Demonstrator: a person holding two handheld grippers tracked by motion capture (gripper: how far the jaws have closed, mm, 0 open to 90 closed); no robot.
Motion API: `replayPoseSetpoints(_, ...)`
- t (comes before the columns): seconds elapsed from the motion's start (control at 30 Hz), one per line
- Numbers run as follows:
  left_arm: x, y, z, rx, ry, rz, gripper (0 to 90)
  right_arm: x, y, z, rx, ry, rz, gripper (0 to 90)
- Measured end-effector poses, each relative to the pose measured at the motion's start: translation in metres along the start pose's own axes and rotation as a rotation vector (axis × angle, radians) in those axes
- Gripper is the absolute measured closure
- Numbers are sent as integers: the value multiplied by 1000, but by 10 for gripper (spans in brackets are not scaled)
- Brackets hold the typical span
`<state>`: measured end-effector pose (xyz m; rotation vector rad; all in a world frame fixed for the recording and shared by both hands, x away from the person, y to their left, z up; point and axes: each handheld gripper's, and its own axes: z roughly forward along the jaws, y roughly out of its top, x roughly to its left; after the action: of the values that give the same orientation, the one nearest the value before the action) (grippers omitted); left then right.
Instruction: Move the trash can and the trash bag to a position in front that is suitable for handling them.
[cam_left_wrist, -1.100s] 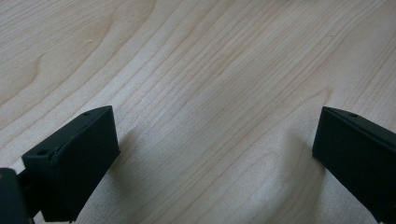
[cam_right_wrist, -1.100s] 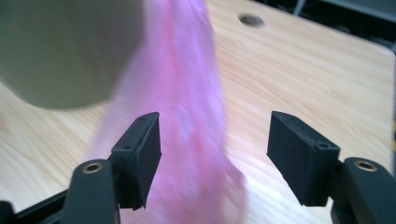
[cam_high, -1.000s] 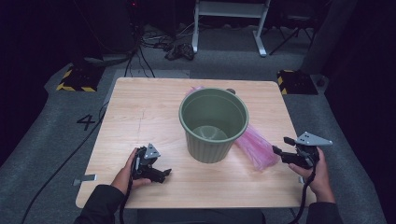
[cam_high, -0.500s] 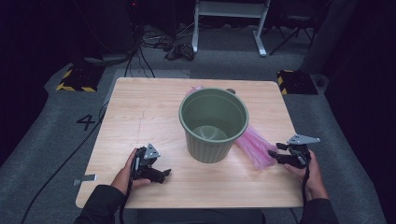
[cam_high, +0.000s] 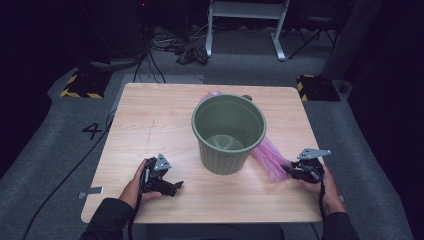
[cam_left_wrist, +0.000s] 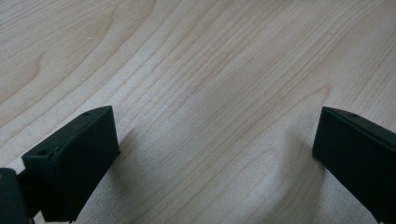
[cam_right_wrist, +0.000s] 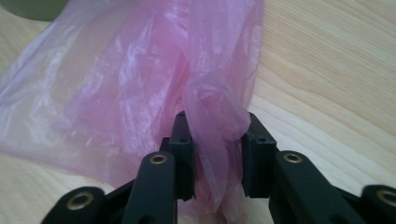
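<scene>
A green plastic bucket (cam_high: 228, 132) stands upright and empty in the middle of the wooden table (cam_high: 150, 115). A crumpled pink plastic bag (cam_high: 270, 155) lies on the table beside and behind it, reaching toward the right front. My right gripper (cam_high: 290, 170) sits low at the bag's near end. Its jaws have just been closing, and in the right gripper view a bunched fold of the pink plastic bag (cam_right_wrist: 140, 84) is pinched between the pads of my right gripper (cam_right_wrist: 218, 158). My left gripper (cam_high: 176, 186) rests on the table front left, open, with bare wood between the jaws of my left gripper (cam_left_wrist: 215, 154).
Cables (cam_high: 170, 47) and white desk legs (cam_high: 245, 15) lie on the floor behind the table. Yellow-black blocks (cam_high: 80, 85) sit by both far corners. A painted 4 (cam_high: 93, 130) marks the floor at the left. The table's near edge runs just behind both hands.
My right gripper has dropped lower and moved in to the bag's end, and its jaws have narrowed around the pink plastic. The left gripper has stayed put.
</scene>
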<state>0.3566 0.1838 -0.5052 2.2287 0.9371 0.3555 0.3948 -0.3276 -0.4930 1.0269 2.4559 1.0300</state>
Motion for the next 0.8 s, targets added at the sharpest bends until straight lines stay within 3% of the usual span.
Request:
replayPoseSetpoints(0.13, -1, 0, 1, -3, 11, -4, 2, 21, 8, 6, 20, 28, -60, 749)
replayPoseSetpoints(0.17, -1, 1, 1, -3, 11, -6, 2, 21, 8, 6, 20, 28, -60, 749)
replayPoseSetpoints(0.33, -2, 2, 2, 1, 14, -12, 2, 47, 17, 14, 34, 65, -107, 758)
replayPoseSetpoints(0.63, -6, 13, 12, 0, 22, -14, 2, 77, 19, 18, 29, 104, -131, 778)
replayPoseSetpoints(0.8, -13, 25, 23, 2, -11, 18, 2, 86, 20, 17, 37, 125, -134, 771)
